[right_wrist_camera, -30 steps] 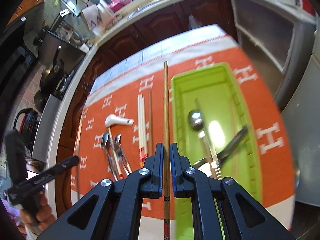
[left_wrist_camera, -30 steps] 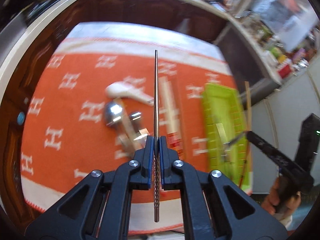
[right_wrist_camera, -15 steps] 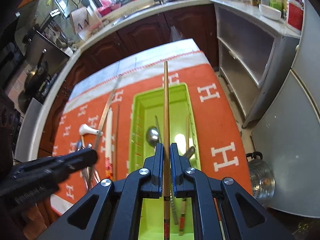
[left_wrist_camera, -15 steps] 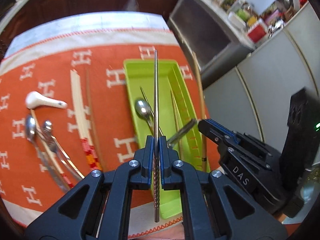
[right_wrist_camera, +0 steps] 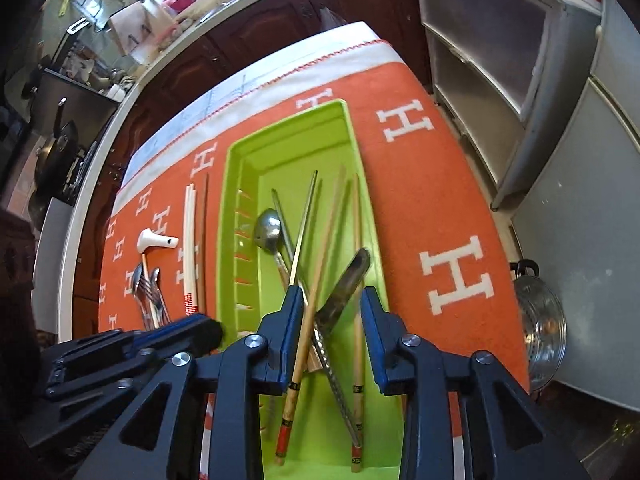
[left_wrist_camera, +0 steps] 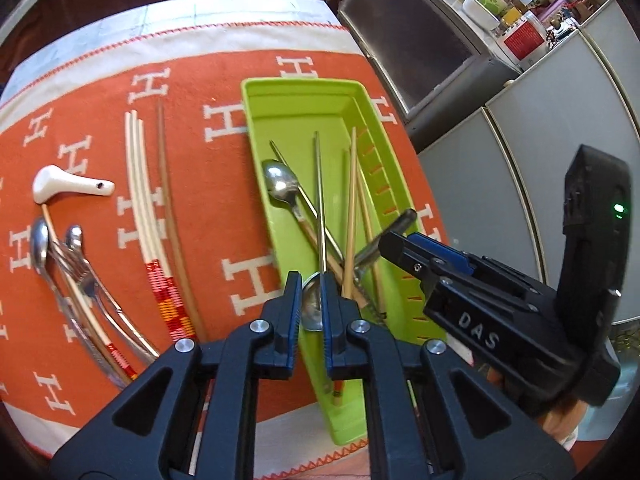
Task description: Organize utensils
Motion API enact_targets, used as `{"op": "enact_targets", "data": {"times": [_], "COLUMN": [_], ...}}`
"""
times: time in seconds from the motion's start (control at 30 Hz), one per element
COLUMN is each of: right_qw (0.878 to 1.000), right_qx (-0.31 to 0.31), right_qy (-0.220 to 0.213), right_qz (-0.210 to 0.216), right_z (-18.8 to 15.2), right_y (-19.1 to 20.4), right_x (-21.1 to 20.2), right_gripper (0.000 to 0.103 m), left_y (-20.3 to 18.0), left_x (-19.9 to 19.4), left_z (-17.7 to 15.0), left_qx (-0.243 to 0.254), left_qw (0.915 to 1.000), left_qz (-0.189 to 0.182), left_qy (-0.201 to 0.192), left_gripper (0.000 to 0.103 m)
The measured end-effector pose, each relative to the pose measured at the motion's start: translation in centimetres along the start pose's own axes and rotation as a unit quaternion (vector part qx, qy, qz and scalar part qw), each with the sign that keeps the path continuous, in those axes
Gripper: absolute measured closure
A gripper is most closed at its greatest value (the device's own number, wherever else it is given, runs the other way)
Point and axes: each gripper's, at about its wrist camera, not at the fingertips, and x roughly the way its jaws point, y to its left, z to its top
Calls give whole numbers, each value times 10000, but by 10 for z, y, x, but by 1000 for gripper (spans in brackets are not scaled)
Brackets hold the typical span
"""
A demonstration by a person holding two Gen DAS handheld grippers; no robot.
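Observation:
A lime green tray (left_wrist_camera: 296,112) (right_wrist_camera: 296,160) lies on the orange cloth with utensils in it. My left gripper (left_wrist_camera: 310,304) hovers over its near end, jaws opening by a narrow gap. The metal chopstick (left_wrist_camera: 319,200) (right_wrist_camera: 305,224) lies free in the tray, its near end by the right pad. My right gripper (right_wrist_camera: 330,300) is over the same end, jaws opening wide. The wooden chopstick (right_wrist_camera: 298,372) (left_wrist_camera: 351,220) lies loose in the tray between them, untouched. A metal spoon (left_wrist_camera: 280,184) and a knife (right_wrist_camera: 344,280) are also in the tray.
Left of the tray on the cloth lie a white ceramic spoon (left_wrist_camera: 60,188), white chopsticks (left_wrist_camera: 140,184), a brown chopstick (left_wrist_camera: 166,184) and several metal spoons and forks (left_wrist_camera: 60,260). Grey cabinets stand on the right, with a steel pot (right_wrist_camera: 540,320) on the floor.
The left gripper swung right from above the cloth to the tray. Both grippers sank toward the tray and let go of their chopsticks, which now lie in it.

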Motion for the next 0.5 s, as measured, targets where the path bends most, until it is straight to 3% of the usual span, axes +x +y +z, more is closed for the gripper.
{"op": "enact_targets", "data": {"times": [0.2,0.5], "right_qw": [9999,9998], "right_qx": [112,-21], "right_qy": [-82,-134], "right_qz": [-25,-157], "right_z": [4,9], "right_y": [6,14], "right_x": [10,28], "right_gripper": [77,100], "left_y": [17,40], "left_x": [-13,-23], "left_z": [-2,-7], "left_qx": [-67,-276], "left_qw": [9999,9994], "left_qz": [71,124], "left_qy": [-66,-184], "left_gripper": [98,97]}}
